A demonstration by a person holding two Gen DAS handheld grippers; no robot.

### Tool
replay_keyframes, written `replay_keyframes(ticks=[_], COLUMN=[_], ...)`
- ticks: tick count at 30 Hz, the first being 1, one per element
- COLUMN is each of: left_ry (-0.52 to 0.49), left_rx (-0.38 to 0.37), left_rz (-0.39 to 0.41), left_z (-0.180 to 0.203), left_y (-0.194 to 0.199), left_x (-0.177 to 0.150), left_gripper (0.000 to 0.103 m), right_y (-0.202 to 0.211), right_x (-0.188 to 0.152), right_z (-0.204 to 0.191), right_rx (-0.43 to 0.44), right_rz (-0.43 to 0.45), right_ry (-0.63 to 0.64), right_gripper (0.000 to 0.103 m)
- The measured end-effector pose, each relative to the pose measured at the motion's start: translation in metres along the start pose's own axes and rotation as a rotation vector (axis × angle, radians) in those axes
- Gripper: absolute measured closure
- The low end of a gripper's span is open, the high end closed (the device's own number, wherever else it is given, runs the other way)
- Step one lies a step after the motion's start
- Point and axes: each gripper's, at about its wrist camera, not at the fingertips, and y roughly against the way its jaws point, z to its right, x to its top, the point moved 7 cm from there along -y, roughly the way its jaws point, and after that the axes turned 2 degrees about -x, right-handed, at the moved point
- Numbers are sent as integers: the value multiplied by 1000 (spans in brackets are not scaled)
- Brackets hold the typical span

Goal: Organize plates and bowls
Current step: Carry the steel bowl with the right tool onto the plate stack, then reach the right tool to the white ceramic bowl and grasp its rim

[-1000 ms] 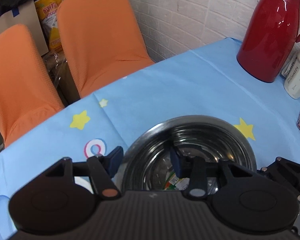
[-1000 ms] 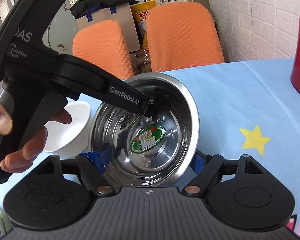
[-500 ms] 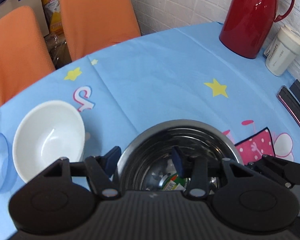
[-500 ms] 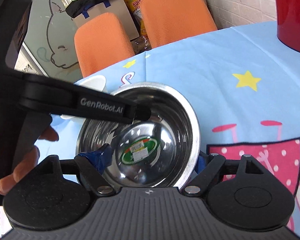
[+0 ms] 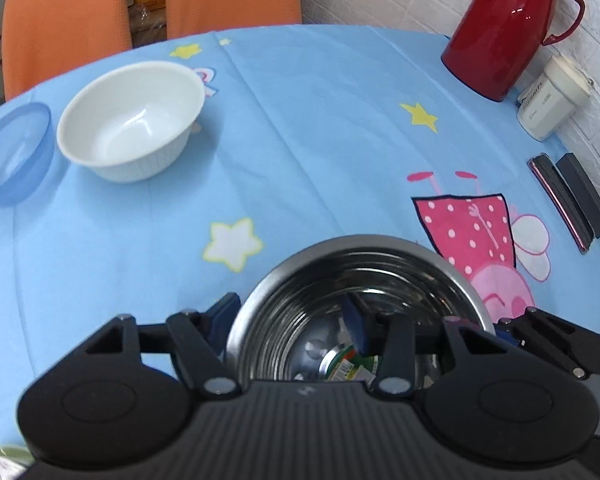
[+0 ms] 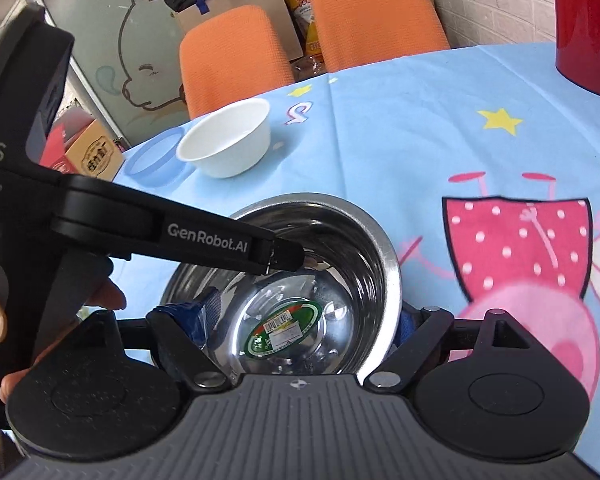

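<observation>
Home dining room (tableclothed table [image 5: 320,128], chairs [image 6: 236,52])

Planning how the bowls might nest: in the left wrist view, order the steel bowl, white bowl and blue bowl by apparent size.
1. steel bowl, though it is nearest the camera, so its lead is unsure.
2. white bowl.
3. blue bowl, cut off by the frame edge, so unsure against the white one.

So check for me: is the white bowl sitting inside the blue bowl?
No, the white bowl stands on the tablecloth beside the blue bowl.
</observation>
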Motion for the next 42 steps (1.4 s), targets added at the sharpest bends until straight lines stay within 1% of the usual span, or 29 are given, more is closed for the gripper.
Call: replay_keyframes(ticks=[3,6,10,11,12,13,15,16,19,21,23,25,28,31,33,36,39,42], left_ry=[32,24,19,14,7,-2,-25,-31,-25,-9,0,3,19,46,57,52,34,34], left_rx=[-34,-33,-28,-35,-43,-44,-31,-24,-36,-33,3,51,128,172,185,193,195,175], left_rz=[-18,-9,6,6,6,13,59,83,158,211,264,303,325,332,335,343,344,328], left_z=[1,4,3,4,6,7,8,7,-1,-10,-24,-40,-66,-88,-99,-109,-117,-121], left_y=[10,14,15,16,17,18,24,29,54,74,95,111,127,133,136,134,129,116], left_x=[-17,-26,-29,-29,-30,-31,-30,-28,-17,-9,-3,0,2,3,8,24,48,70], left_gripper=[60,59,59,57,52,51,45,45,36,33,29,29,29,29,29,29,29,29], right_y=[14,19,15,13,10,7,8,12,27,41,53,64,76,78,74,56,28,0], right_x=[-8,-16,-25,-27,-30,-33,-34,-32,-22,-14,-7,0,12,28,40,57,74,89], right_z=[-8,-13,-11,-11,-12,-12,-9,-6,7,17,25,29,28,20,12,-3,-20,-31], right_rx=[-11,-24,6,13,17,20,20,9,-41,-87,-118,-130,-149,-147,-127,-95,-63,-21], right_rz=[6,15,-5,-16,-28,-38,-31,-18,36,90,132,171,235,274,281,260,218,164], right_ry=[15,38,8,3,2,-2,-8,-21,-23,-10,0,26,90,144,157,195,247,266], right_gripper=[30,30,30,30,30,30,32,31,31,31,31,31,31,31,31,31,31,31])
